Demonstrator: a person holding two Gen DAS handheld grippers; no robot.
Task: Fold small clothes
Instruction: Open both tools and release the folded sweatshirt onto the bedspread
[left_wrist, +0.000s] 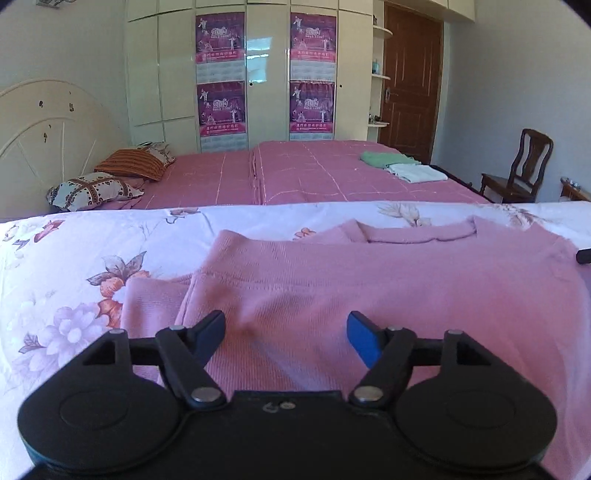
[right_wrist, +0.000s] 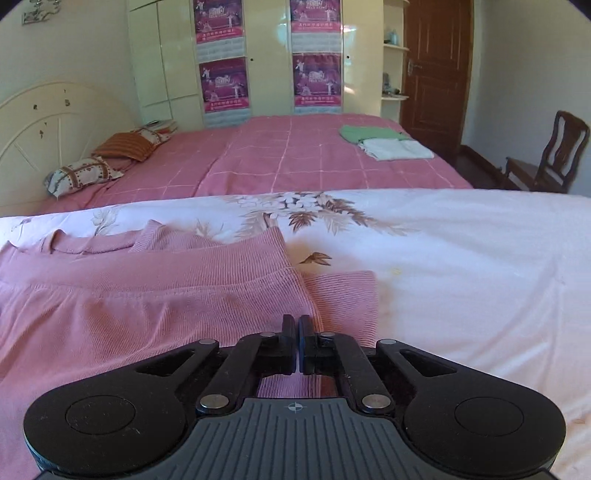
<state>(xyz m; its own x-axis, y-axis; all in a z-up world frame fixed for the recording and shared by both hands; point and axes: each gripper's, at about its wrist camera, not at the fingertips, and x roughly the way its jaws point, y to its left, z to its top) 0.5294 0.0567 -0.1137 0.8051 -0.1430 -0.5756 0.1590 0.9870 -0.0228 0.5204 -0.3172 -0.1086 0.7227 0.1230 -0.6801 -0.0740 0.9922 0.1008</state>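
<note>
A pink knit sweater (left_wrist: 369, 280) (right_wrist: 147, 295) lies flat on a floral sheet (left_wrist: 74, 251) (right_wrist: 461, 258), neckline at the far side. Its lower part is doubled up over the body, and a sleeve end (left_wrist: 155, 299) (right_wrist: 343, 295) sticks out at each side. My left gripper (left_wrist: 286, 319) hovers over the sweater's near left part, jaws wide open with nothing between them. My right gripper (right_wrist: 297, 319) is shut over the sweater's near right edge, beside the sleeve end. No fabric shows between its pads.
Beyond the floral sheet lies a pink checked bed (left_wrist: 314, 177) with pillows (left_wrist: 92, 188) at the left and folded green (left_wrist: 384, 158) and white (left_wrist: 417, 172) clothes at the right. A wooden chair (left_wrist: 517, 173), a door (left_wrist: 410, 74) and a wardrobe (left_wrist: 258, 74) stand behind.
</note>
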